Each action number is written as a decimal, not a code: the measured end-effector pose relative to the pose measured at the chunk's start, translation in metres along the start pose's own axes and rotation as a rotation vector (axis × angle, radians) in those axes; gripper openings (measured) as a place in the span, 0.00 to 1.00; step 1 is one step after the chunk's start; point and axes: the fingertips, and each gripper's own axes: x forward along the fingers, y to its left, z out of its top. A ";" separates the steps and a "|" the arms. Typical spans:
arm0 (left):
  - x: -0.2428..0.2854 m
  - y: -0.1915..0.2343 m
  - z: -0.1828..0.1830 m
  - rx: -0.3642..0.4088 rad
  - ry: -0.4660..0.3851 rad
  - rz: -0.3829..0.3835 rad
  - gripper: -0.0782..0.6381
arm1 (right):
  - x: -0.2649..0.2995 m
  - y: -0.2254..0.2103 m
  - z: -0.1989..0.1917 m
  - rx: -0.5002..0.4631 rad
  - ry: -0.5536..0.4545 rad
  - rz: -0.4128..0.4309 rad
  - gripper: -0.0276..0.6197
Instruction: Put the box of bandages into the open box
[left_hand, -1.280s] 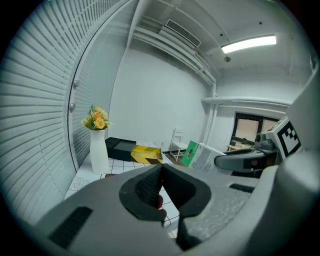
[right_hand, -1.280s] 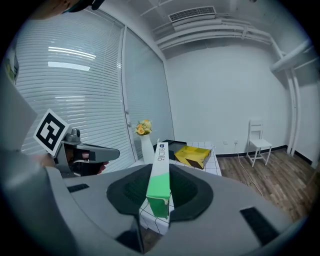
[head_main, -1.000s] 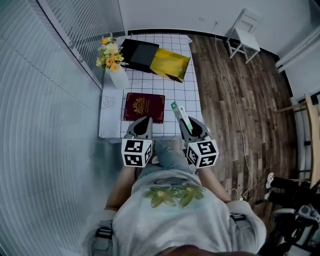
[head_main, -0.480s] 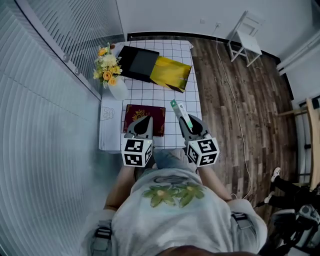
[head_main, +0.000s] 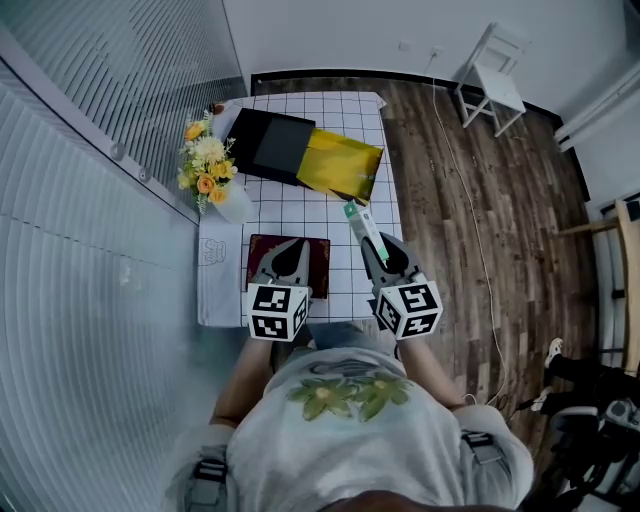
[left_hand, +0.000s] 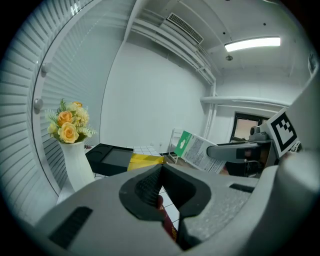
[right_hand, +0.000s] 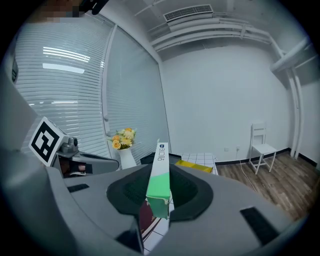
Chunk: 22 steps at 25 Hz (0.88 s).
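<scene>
Box of bandages (head_main: 362, 228): clamped in the right gripper (head_main: 378, 250), carried nearer than a second ago to the open box (head_main: 340, 163) at the table's (head_main: 330, 110) far end, drop still pending; left gripper (head_main: 292, 250) closed, empty, near edge.

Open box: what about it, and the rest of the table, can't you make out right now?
Open box interior: too small in head view, edge-on in both gripper views.
Dark red box: near part under left gripper, head view.
Bandage box print: too small, left gripper view.
</scene>
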 end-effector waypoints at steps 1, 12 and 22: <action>0.004 0.000 0.000 -0.001 0.004 -0.004 0.12 | 0.002 -0.003 0.001 0.002 0.000 -0.001 0.18; 0.041 0.012 0.001 -0.009 0.052 -0.026 0.12 | 0.035 -0.028 0.009 0.025 0.009 -0.017 0.18; 0.062 0.022 0.005 -0.014 0.089 -0.025 0.12 | 0.059 -0.050 0.023 0.032 0.008 -0.027 0.18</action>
